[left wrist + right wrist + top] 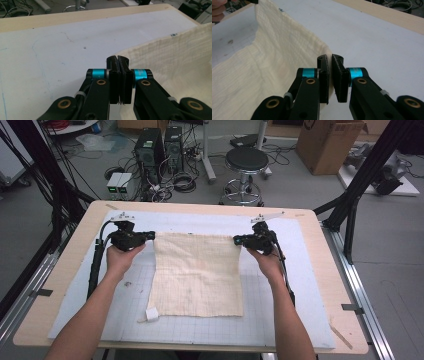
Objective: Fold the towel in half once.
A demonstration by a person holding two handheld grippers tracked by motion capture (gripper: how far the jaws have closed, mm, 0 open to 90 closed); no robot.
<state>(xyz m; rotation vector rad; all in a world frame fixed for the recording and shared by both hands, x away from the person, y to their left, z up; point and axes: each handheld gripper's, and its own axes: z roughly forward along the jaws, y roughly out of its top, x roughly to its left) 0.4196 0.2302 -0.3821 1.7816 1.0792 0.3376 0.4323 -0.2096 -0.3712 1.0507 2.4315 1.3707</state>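
With both far corners of the cloth (pixel 197 272) pinched tight by left gripper (pixel 151 235) and right gripper (pixel 237 239), fold's starting; next, carry that edge evenly toward the near edge.

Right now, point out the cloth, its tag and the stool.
cloth (pixel 197 275), high view, middle of the fabric
tag (pixel 151 314), high view, white label at the near left corner
stool (pixel 246 159), high view, black seat

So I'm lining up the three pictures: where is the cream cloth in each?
High view: cream cloth at mat centre, far corners pinched.
Left gripper view: at right, corner in the shut left gripper.
Right gripper view: at left, corner in the right gripper.
Shared landmark: white mat.
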